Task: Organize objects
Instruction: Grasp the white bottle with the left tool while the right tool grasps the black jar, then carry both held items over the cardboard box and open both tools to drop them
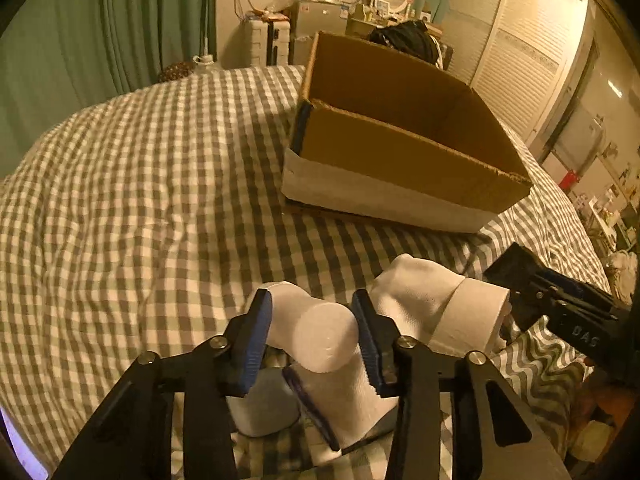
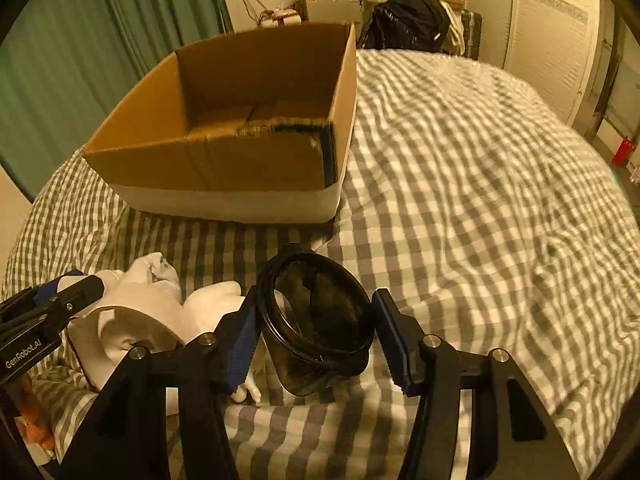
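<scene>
An open cardboard box [image 1: 400, 136] [image 2: 240, 120] stands on the checked bed. My left gripper [image 1: 312, 336] has its jaws around a white cylinder [image 1: 320, 332] that lies among white items, with a toilet paper roll [image 1: 472, 316] and white cloth [image 1: 412, 288] to its right. My right gripper [image 2: 316, 336] is open with its jaws either side of a dark translucent cup [image 2: 320, 324] lying on the bed; a gap shows at the right pad. The white items [image 2: 152, 312] lie left of it. Each gripper shows at the edge of the other's view [image 1: 560, 304] [image 2: 40, 320].
The checked bedspread [image 1: 140, 200] [image 2: 480, 200] spreads wide around the box. Green curtains [image 1: 100, 20], a black bag [image 2: 408, 16], a small fridge and wardrobe doors [image 1: 520, 60] stand beyond the bed. A wavy-patterned cloth [image 1: 532, 368] lies at the near right.
</scene>
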`<state>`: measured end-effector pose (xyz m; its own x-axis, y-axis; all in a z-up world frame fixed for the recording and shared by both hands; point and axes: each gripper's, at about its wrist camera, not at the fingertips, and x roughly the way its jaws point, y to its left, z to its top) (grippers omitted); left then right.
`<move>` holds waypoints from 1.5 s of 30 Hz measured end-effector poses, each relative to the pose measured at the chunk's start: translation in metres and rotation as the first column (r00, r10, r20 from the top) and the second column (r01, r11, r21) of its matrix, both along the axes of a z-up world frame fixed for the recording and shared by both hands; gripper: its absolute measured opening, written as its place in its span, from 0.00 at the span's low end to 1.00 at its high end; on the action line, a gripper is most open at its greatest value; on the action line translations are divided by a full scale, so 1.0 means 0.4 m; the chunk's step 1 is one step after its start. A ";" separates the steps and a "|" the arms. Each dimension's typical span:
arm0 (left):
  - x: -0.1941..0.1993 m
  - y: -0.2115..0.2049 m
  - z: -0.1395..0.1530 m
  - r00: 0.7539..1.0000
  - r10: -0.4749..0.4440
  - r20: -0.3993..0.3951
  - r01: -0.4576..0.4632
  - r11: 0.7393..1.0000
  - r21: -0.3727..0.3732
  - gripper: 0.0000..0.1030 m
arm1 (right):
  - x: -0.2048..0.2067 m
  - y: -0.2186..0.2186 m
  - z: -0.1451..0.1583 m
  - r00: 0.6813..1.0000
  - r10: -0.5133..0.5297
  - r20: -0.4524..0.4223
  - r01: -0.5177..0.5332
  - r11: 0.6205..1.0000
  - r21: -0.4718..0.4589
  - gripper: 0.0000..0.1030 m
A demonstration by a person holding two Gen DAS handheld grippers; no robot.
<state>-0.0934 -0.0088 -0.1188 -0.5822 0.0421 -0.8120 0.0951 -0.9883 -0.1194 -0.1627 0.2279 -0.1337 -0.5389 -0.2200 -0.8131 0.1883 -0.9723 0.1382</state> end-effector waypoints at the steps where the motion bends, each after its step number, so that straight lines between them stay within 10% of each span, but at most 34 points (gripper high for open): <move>1: 0.007 -0.003 0.011 1.000 0.006 -0.011 -0.006 1.000 -0.006 0.36 | 0.005 0.002 0.012 1.000 0.000 -0.011 0.000 1.000 0.001 0.53; 24: 0.078 0.028 0.256 0.981 -0.015 -0.193 0.025 0.998 0.050 0.32 | 0.105 0.021 0.243 0.980 0.034 -0.196 -0.037 0.999 -0.012 0.53; 45: -0.141 0.057 0.467 0.953 -0.081 -0.293 0.087 0.996 0.008 0.32 | -0.064 -0.038 0.434 0.950 0.075 -0.304 -0.081 0.997 -0.007 0.53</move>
